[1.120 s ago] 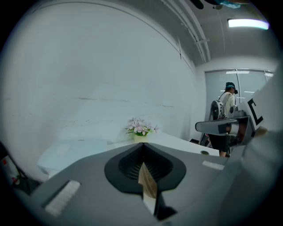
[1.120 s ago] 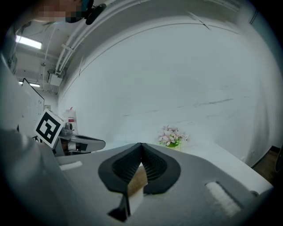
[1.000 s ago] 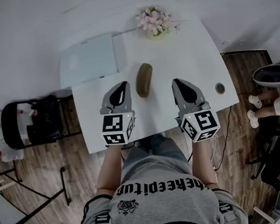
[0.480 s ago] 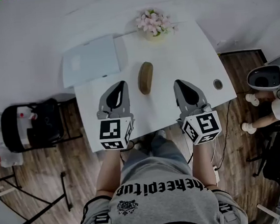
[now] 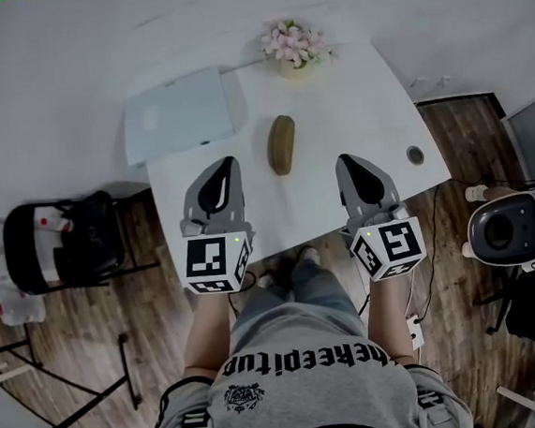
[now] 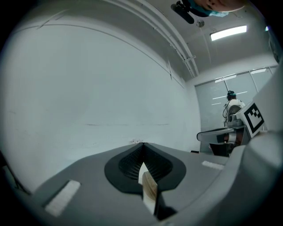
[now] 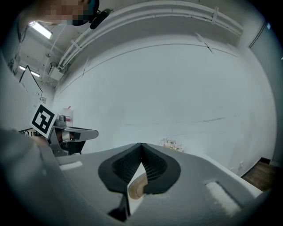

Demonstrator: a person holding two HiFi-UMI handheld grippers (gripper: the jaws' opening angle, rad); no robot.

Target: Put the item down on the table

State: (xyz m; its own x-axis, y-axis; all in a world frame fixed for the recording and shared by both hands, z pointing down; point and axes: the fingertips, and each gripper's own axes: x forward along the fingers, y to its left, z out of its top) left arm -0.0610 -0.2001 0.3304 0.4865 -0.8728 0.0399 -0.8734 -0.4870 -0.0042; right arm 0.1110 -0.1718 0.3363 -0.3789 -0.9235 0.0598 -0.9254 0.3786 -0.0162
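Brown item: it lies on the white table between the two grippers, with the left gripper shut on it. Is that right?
Not quite. The left gripper is shut, but on nothing. The head view shows the brown item lying free on the white table, between that gripper and the right gripper, touched by neither.

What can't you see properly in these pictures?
- Brown oval thing: too small in the head view to name; in both gripper views the shut fingers cover most of it.
- Flowers: only a tiny blur in the right gripper view.
- Table: the left gripper and right gripper hide parts of its near edge.
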